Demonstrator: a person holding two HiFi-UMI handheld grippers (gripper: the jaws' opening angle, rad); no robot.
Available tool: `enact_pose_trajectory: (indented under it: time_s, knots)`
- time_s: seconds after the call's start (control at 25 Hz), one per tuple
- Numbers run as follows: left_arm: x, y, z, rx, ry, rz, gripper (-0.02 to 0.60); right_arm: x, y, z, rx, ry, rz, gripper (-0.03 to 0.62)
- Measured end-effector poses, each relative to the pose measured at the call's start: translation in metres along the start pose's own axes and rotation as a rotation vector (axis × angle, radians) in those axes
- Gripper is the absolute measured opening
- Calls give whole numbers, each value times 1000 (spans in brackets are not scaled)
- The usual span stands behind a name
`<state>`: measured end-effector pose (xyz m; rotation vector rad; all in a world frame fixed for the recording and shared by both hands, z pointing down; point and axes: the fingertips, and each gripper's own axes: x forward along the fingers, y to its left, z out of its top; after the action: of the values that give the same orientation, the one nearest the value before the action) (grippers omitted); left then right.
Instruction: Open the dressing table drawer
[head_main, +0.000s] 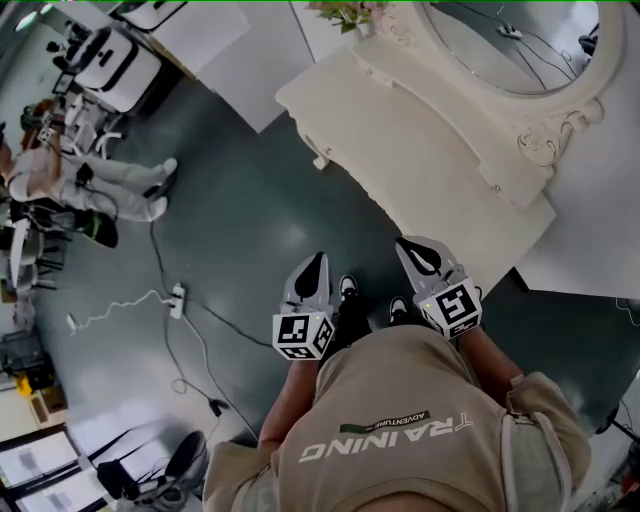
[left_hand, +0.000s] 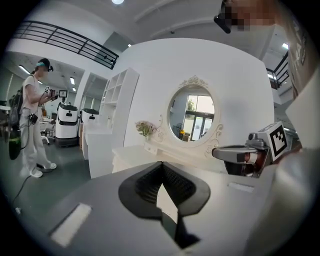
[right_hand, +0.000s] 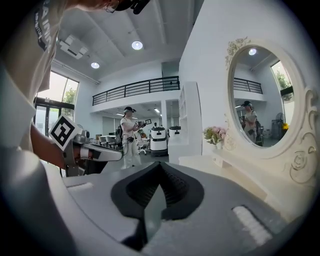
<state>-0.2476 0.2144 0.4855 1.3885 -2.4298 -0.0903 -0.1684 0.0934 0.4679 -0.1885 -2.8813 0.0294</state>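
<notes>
The grey left gripper (head_main: 315, 265) and grey right gripper (head_main: 415, 252) hover clenched shut and empty near the front of the cream-white carved dressing table (head_main: 400, 130). Its drawer is out of sight and apparently untouched, so the whole opening remains to be done.

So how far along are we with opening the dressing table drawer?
Done: nothing; the cream carved dressing table shows no drawer pulled out. In hand: nothing; the left gripper and right gripper are shut and empty, short of the table. Left: reach the drawer, grip it, pull.
</notes>
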Motion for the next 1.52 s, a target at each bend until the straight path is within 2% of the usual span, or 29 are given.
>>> enact_pose_trajectory:
  time_s: [0.36,0.52,0.76,0.96,1.24,1.52]
  knots:
    - [57,40,31,74,9,-197,15,49,-14,26,4,-28,-208,3]
    - [84,46,35,102,32,-310,15,53,-29,34,8,-49,-344,3]
    - [120,29,26,146,81,-502,15,25,-54,21,32,-17,-576,3]
    - [144,1,22,176,97,-645,15,-11,-58,2,107,4,-758,3]
    - [168,-36,17,185,131,-728,15,-55,-76,-16,182,14,-921,3]
    - [199,-77,17,214,164,-729,15,-75,-122,-32,222,14,-909,3]
